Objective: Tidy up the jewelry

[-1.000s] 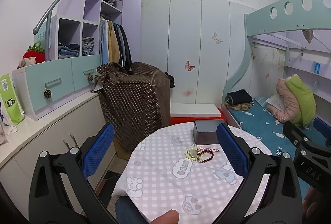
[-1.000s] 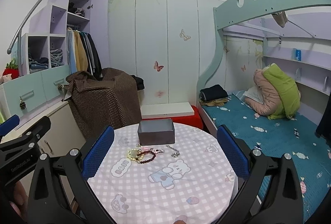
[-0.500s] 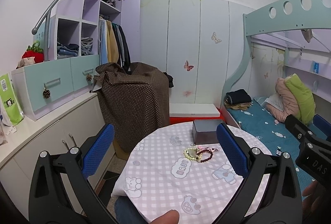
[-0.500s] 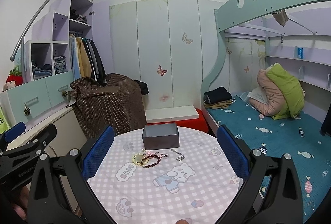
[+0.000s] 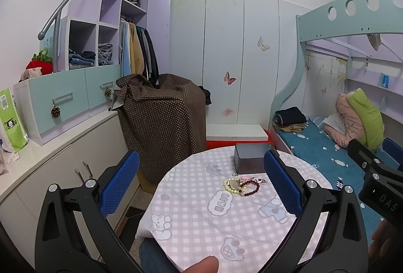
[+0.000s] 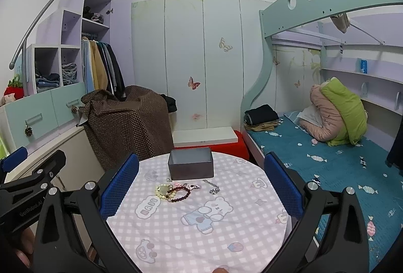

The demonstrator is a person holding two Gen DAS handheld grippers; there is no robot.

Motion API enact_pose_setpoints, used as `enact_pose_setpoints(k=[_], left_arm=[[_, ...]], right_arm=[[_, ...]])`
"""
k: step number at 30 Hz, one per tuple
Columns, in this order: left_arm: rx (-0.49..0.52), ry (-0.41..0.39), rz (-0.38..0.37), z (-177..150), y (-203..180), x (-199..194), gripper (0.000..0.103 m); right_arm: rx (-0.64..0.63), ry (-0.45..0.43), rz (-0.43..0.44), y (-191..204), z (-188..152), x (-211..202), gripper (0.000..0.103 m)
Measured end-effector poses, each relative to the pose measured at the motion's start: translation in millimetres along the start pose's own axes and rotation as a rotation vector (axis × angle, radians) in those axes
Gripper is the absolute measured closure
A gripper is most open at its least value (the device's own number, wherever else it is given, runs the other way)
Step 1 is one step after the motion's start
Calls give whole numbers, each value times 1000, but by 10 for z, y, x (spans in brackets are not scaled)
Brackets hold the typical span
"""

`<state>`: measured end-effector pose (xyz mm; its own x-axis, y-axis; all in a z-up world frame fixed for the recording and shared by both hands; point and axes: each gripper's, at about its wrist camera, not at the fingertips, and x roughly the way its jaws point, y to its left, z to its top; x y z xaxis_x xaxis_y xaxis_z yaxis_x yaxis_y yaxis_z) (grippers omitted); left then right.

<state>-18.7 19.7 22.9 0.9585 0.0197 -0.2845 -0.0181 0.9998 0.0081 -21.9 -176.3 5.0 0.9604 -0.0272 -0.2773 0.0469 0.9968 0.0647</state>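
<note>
- Right wrist view, foreground: the right gripper (image 6: 201, 182) is held above the near edge of the round tabletop (image 6: 201, 235), jaws spread wide and grasping nothing; its blue pads (image 6: 118, 183) frame the jewelry.
- Left wrist view, foreground: the left gripper (image 5: 201, 182) likewise has its jaws released and empty, positioned over the left part of the tabletop (image 5: 201, 222).
- Mid-tabletop: a pale bead bracelet (image 6: 163, 191) and a dark red bead bracelet (image 6: 180, 193) lie touching one another on the checked cloth; a pink charm piece (image 6: 189, 186) lies just behind them.
- Just to their right, apart from the cluster, lies a silver chain (image 6: 212, 187).
- Far side of the tabletop: an open grey box (image 6: 190, 167) stands upright, near the bracelets but not touching them; what it contains cannot be made out.
- Background: a brown dotted cloth (image 6: 128, 122) covers furniture at left; a bed (image 6: 327, 167) with a blue cover lies at right.
</note>
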Motion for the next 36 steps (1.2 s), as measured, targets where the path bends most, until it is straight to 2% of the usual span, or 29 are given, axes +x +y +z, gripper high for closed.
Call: enact_pose_setpoints(k=[6, 15, 25, 36], left_arm=[[21, 33, -10, -99, -43, 267, 5], [57, 117, -6, -302, -112, 915, 5], [95, 290, 7, -669, -213, 1870, 5], [124, 469, 1, -1062, -336, 2854, 5]], right_arm=[[-17, 15, -10, -18, -37, 120, 7], [-25, 85, -30, -93, -130, 583, 7], [-19, 251, -18, -259, -415, 1303, 7], [2, 426, -10, -384, -719, 1864, 7]])
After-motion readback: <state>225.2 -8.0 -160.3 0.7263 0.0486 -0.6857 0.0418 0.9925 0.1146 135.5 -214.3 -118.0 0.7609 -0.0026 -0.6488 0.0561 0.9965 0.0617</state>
